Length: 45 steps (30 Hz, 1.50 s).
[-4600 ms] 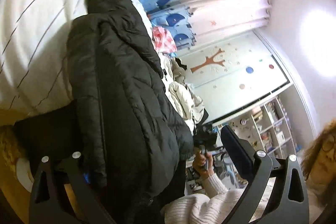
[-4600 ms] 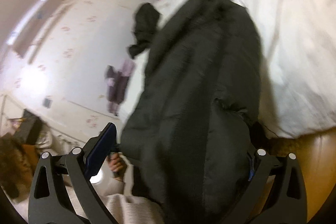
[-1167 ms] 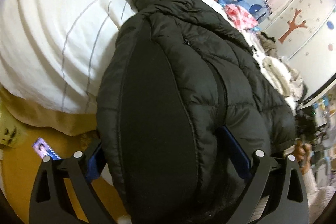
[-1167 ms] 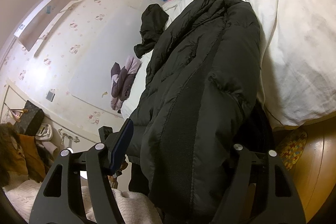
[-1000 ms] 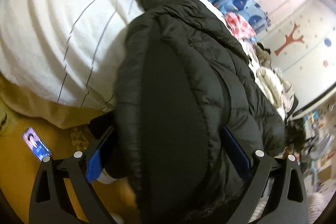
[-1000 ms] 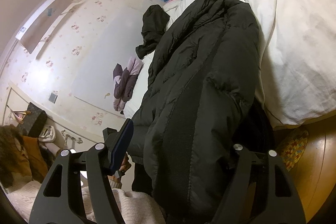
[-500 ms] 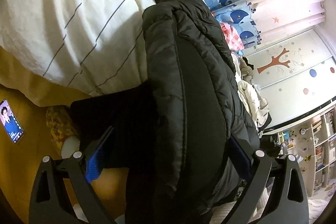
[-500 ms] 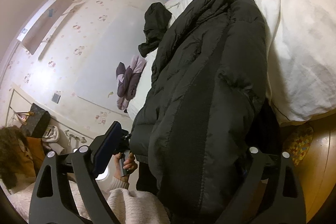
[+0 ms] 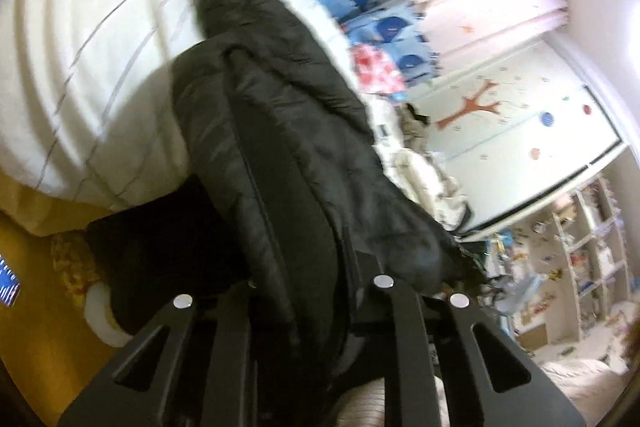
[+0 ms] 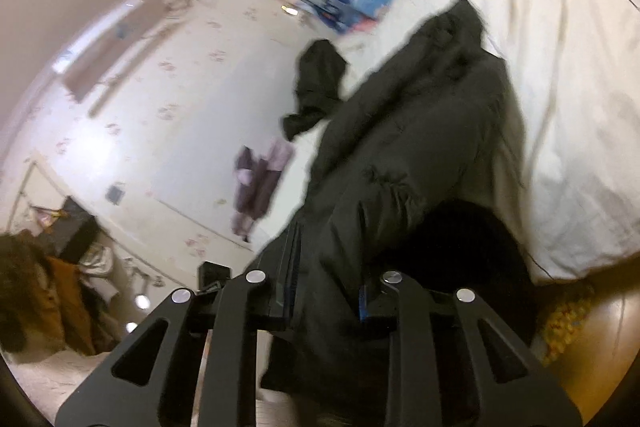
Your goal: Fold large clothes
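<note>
Both tongs pinching the black puffer jacket [image 9: 288, 163] at its near hem. Left tongs [image 9: 288, 311] are pressed together on a fold of the fabric, and right tongs [image 10: 324, 291] likewise on the other side [image 10: 400, 167]. Jacket stretches away from the tongs over the edge of the bed [image 9: 80, 47], its far end lying on the white striped duvet [image 10: 560, 67]. Near end hangs off the bed above the wooden floor [image 10: 600, 347]. Both views motion-blurred.

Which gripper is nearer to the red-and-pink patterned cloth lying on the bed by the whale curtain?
Left. The left gripper clamps the black jacket on the side where the patterned cloth lies. The right gripper grips the jacket's opposite side.
</note>
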Available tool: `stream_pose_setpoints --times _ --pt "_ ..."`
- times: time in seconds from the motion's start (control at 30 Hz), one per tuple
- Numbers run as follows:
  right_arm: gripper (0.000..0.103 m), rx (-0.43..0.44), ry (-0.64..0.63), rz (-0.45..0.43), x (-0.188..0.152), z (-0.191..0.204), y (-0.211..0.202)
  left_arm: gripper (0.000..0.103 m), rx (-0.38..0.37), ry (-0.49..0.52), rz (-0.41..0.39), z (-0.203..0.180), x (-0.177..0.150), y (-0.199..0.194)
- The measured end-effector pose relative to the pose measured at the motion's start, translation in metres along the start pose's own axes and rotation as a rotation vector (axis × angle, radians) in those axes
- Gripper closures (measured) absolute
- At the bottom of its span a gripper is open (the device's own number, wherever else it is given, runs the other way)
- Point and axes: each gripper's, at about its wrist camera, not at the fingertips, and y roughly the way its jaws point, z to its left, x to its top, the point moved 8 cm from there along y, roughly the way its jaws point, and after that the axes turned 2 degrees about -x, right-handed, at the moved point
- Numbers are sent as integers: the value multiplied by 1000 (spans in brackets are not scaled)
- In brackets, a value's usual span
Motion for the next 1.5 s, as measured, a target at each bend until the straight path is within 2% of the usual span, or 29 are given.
stream_pose_setpoints --times 0.1,0.2,0.23,0.27,0.3,0.33,0.37,0.47,0.53,0.6,0.63,0.67,0.7,0.77,0.83,0.93,1.0,1.03,1.07,1.1,1.13,1.17,1.43,1.5 --pt "81 -8 -37 15 3 9 -4 85 12 38 34 -7 -3 -4" --pt "79 -47 -17 68 0 -2 -3 82 66 13 109 12 -10 5" --pt "75 -68 6 97 -4 -11 0 76 74 -7 133 22 -14 8" --pt "63 -90 23 121 -9 -19 2 63 83 -26 157 32 -19 11" --pt "55 -115 40 139 -14 -27 3 54 95 -45 168 41 -22 12" --pt "41 -127 52 152 -18 -32 6 36 109 -69 172 51 -26 14" --pt "35 -132 62 169 -23 -36 8 26 112 -102 167 61 -29 15" --pt "35 -124 56 187 -31 -38 15 25 92 -144 151 69 -31 19" --pt "35 -128 42 176 -31 -38 18 25 140 -90 117 63 -28 20" --pt "39 -144 29 145 -28 -37 19 39 230 -14 80 56 -23 19" --pt "45 -155 25 134 -27 -37 21 54 274 26 74 51 -21 19" --pt "54 -170 19 121 -25 -37 21 62 318 66 69 45 -20 19" --pt "59 -178 15 113 -26 -34 24 65 375 129 68 36 -19 20" --pt "77 -192 -2 92 -23 -30 23 78 457 228 76 22 -18 23" --pt "81 -175 -18 82 -21 -23 20 81 510 302 77 9 -18 24" --pt "81 -157 -32 107 -22 -14 18 81 580 383 86 0 -17 28" --pt "76 -180 -22 141 -25 -19 19 81 609 410 97 1 -17 29" --pt "68 -184 -9 154 -26 -24 20 81 617 413 100 1 -17 28" --pt "49 -182 2 159 -27 -25 21 80 623 413 103 1 -17 29" --pt "37 -185 25 158 -29 -29 21 79 631 413 103 2 -17 29" --pt "19 -184 37 153 -30 -31 21 78 634 414 103 0 -20 28" --pt "16 -171 43 148 -31 -32 21 76 635 413 102 0 -21 28" --pt "15 -136 37 149 -34 -29 28 47 634 392 103 4 -23 32" --pt "17 -133 25 141 -34 -28 27 30 609 372 115 6 -26 35"
